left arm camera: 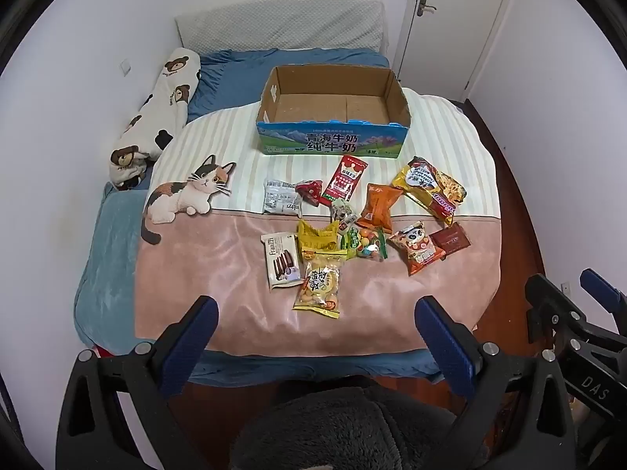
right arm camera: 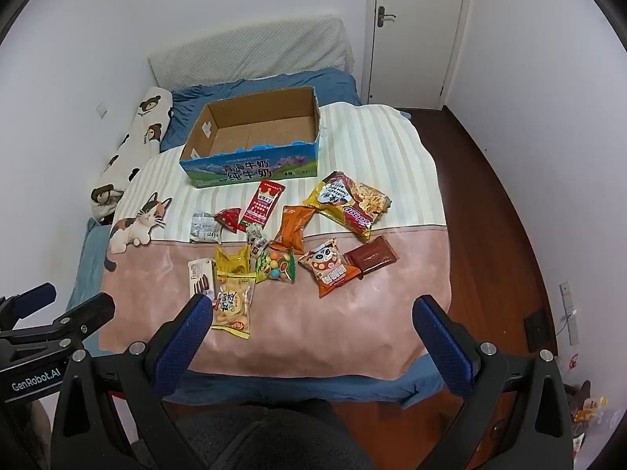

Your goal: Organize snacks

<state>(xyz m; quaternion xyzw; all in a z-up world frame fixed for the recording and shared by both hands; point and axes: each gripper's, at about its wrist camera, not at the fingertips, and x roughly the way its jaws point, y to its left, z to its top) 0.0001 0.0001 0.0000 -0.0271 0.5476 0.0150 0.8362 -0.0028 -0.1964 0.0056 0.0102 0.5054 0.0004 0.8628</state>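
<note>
An empty cardboard box (left arm camera: 333, 148) (right arm camera: 250, 166) with a blue printed front stands on the striped part of the blanket, past the snacks. Several snack packets lie scattered before it: a yellow noodle pack (left arm camera: 431, 188) (right arm camera: 350, 205), an orange pouch (left arm camera: 378, 205) (right arm camera: 293, 227), a red stick packet (left arm camera: 344, 180) (right arm camera: 261, 205), a Franzzi biscuit pack (left arm camera: 281, 260) (right arm camera: 203, 278), and a yellow biscuit bag (left arm camera: 318, 288) (right arm camera: 234, 305) nearest me. My left gripper (left arm camera: 315, 313) and right gripper (right arm camera: 311, 311) hover open above the bed's near edge, holding nothing.
The bed (left arm camera: 109, 274) fills the room corner, with a bear-print pillow (left arm camera: 156, 117) along the left wall and a grey headboard cushion (left arm camera: 282, 23) behind. Dark wooden floor (right arm camera: 490, 196) and a white door (right arm camera: 415, 27) lie to the right. A person's dark fleece garment (left arm camera: 345, 427) sits below the grippers.
</note>
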